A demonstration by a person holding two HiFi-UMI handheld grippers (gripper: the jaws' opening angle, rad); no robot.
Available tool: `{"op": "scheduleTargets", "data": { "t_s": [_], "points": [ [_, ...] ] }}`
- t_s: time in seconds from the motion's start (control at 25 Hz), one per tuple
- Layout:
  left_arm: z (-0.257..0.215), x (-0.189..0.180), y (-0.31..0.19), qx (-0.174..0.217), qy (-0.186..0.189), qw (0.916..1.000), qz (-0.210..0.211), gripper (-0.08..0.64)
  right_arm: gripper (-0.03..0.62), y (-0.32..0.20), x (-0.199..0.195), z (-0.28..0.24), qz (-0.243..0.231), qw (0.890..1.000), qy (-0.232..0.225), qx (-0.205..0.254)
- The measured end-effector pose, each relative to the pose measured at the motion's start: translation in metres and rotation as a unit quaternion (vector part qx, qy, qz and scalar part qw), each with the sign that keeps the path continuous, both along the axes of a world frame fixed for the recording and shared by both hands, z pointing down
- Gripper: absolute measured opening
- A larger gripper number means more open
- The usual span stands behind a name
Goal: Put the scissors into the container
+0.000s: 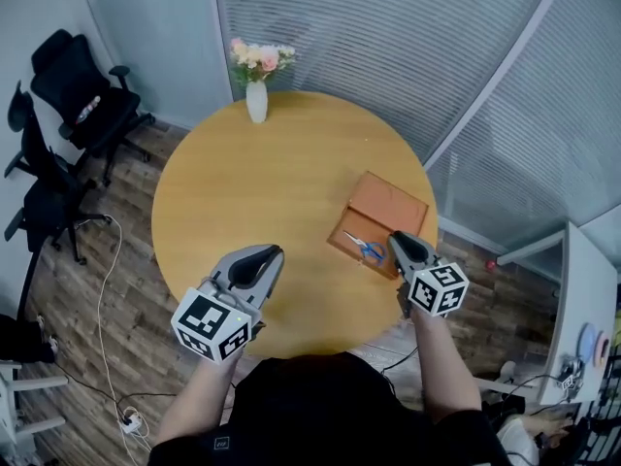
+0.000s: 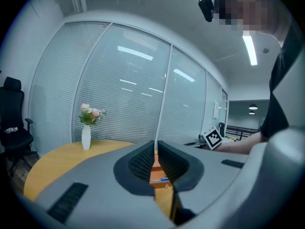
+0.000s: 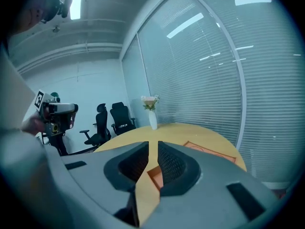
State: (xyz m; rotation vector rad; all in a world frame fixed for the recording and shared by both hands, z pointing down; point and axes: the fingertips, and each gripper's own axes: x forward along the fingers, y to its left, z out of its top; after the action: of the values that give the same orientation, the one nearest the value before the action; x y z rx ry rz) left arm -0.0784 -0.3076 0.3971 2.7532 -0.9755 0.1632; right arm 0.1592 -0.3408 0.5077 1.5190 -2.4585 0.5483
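The person is wearing a black top (image 1: 320, 406) with short sleeves, a small pale label (image 1: 221, 443) showing near its lower edge; a black camera (image 2: 208, 6) is sitting on the head. The left claw (image 1: 275, 253) and the right claw (image 1: 394, 238) are each showing a smooth grey shell with a dark rounded hollow on top. Each is carrying a white cube printed with black square markers, the left cube (image 1: 212, 325) and the right cube (image 1: 437, 289). In the gripper views the inner pads (image 2: 142, 162) are looking black and finely ribbed; dark oblong slots (image 2: 66, 202) are sitting in the grey shell.
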Motion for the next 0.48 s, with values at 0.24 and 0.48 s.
{"op": "scheduleTargets", "data": {
  "t_s": [0.24, 0.48],
  "points": [
    [-0.006, -0.003, 0.001, 0.018, 0.010, 0.9995, 0.026, 0.031, 0.069, 0.036, -0.025, -0.041, -0.002, 0.999, 0.006, 0.045],
    [-0.015, 0.002, 0.002, 0.023, 0.023, 0.9993, 0.020, 0.031, 0.064, 0.058, -0.024, -0.087, -0.015, 0.995, -0.010, 0.096]
  ]
}}
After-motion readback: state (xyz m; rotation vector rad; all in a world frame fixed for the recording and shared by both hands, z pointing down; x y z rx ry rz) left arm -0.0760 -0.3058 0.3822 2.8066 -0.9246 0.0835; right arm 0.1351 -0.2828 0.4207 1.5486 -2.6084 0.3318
